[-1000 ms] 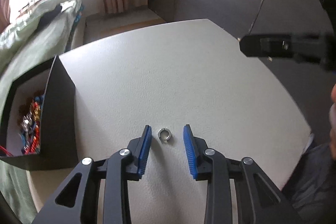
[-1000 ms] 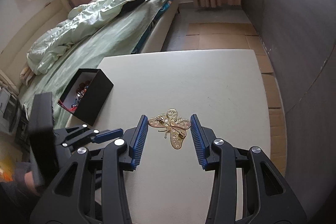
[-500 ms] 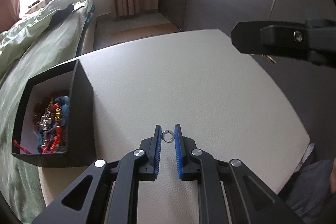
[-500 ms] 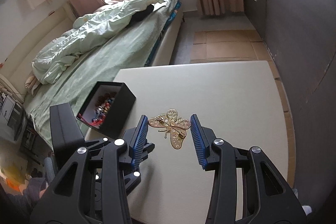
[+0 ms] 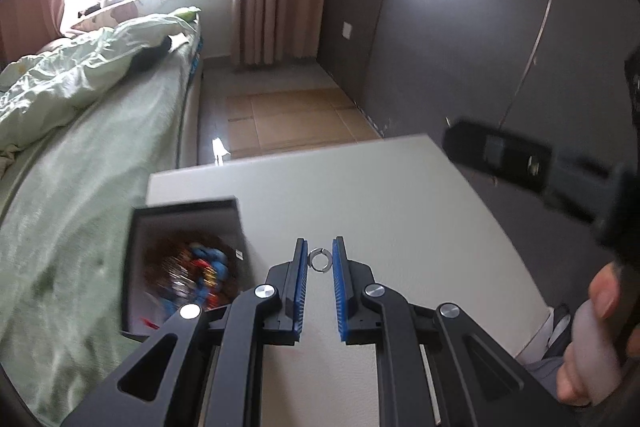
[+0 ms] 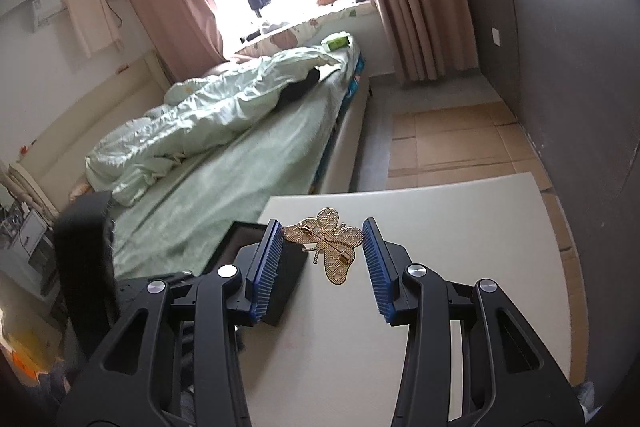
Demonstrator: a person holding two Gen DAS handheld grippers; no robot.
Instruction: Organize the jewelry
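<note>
Up off the table (image 5: 400,195), in the left wrist view, our left gripper (image 5: 320,261) has its blue pads pressed on a small silver ring (image 5: 319,260). A second ago the pads were wide apart and the ring lay flat on the table. Now the ring is pinched and lifted. The black box (image 5: 184,211) full of bright beads has slid closer, just to the left of the pads. We think the ring goes in there next.

Over in the right wrist view, our right gripper (image 6: 323,247) holds a gold butterfly brooch (image 6: 334,247) between its pads. The pads sit wide, touching only the wing tips, so the hold looks light. Before, the table filled the view below the brooch. Now the bed (image 6: 240,163) shows behind it, so the brooch is up in the air too. The box corner (image 6: 240,231) sits near the left pad. Both pieces look ready to drop in.
</note>
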